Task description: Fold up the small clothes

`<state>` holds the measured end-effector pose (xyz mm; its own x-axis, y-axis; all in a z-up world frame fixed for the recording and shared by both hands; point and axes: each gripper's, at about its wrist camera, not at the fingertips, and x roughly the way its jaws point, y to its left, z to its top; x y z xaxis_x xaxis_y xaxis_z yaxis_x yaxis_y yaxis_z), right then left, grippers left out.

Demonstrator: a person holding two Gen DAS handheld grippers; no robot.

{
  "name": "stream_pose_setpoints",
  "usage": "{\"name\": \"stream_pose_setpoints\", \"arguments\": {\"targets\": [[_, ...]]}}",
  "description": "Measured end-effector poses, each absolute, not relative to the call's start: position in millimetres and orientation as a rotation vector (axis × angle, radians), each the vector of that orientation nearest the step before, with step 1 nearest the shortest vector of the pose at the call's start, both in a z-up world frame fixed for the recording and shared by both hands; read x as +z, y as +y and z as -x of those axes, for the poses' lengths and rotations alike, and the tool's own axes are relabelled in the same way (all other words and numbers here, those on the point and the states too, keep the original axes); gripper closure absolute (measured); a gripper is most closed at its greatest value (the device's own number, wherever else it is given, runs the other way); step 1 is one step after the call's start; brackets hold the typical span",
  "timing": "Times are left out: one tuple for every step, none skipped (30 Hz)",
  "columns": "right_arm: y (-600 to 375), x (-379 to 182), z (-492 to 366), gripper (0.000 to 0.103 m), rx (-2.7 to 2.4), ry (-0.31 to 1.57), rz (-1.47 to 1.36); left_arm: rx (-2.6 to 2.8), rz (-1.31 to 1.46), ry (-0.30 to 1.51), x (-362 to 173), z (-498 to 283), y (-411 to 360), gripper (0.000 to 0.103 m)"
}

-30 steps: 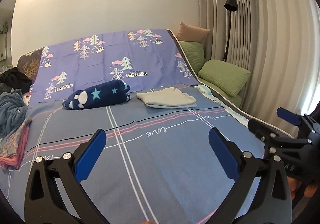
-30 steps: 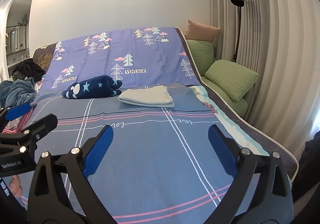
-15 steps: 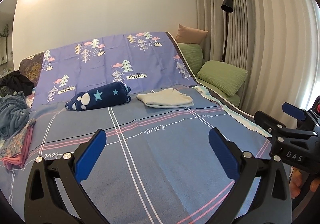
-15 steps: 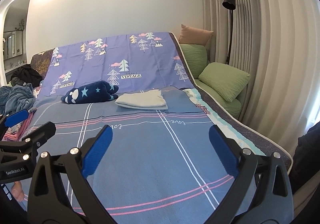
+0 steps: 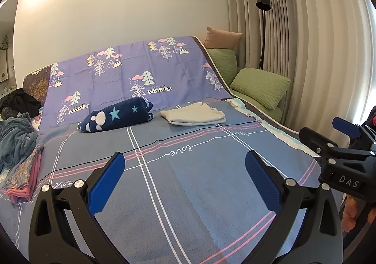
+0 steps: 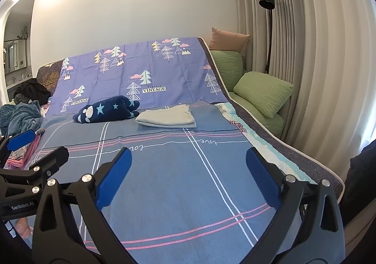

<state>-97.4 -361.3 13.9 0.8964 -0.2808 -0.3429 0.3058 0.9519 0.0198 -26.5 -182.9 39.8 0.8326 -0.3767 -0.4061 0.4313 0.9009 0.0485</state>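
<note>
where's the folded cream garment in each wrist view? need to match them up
Left wrist: folded cream garment lies right of centre, mid-height, on the bed.
Right wrist: folded cream garment lies left of centre, mid-height.
Shared landmark: the navy star-print bundle lies just left of it in both.

A folded cream garment [image 5: 193, 117] lies just beside a rolled navy star-print garment [image 5: 116, 118].

The flat blue striped bed [image 5: 178, 193] lies open ahead, bounded by a rolled navy star-print garment [image 5: 115, 118], a folded cream garment [image 5: 192, 117] and a crumpled clothes heap [image 5: 16, 139] at left.
</note>
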Motion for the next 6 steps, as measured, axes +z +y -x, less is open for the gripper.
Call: {"name": "stream_pose_setpoints", "arguments": {"targets": [[-361.4, 13.3, 97.5, 0.004, -0.303, 0.346, -0.075, -0.429, -0.143, 0.403, 39.5, 26.8, -183.1, 0.001], [-361.8, 12.7, 97.6, 0.004, -0.302, 0.347, -0.075, -0.428, -0.145, 0.404, 39.2, 26.9, -183.8, 0.001], [-362.3, 12.2, 97.6, 0.004, -0.301, 0.349, -0.077, -0.426, -0.147, 0.405, 38.8, 26.9, -184.3, 0.001], [-362.7, 11.5, 97.8, 0.004, -0.301, 0.35, -0.078, -0.423, -0.151, 0.408, 38.1, 26.9, -184.7, 0.001], [-363.2, 10.9, 97.9, 0.004, -0.3, 0.353, -0.079, -0.421, -0.152, 0.409, 37.5, 27.2, -185.1, 0.001], [-363.4, 10.3, 98.2, 0.004, -0.3, 0.354, -0.08, -0.421, -0.153, 0.411, 36.9, 27.3, -185.3, 0.001]]}}
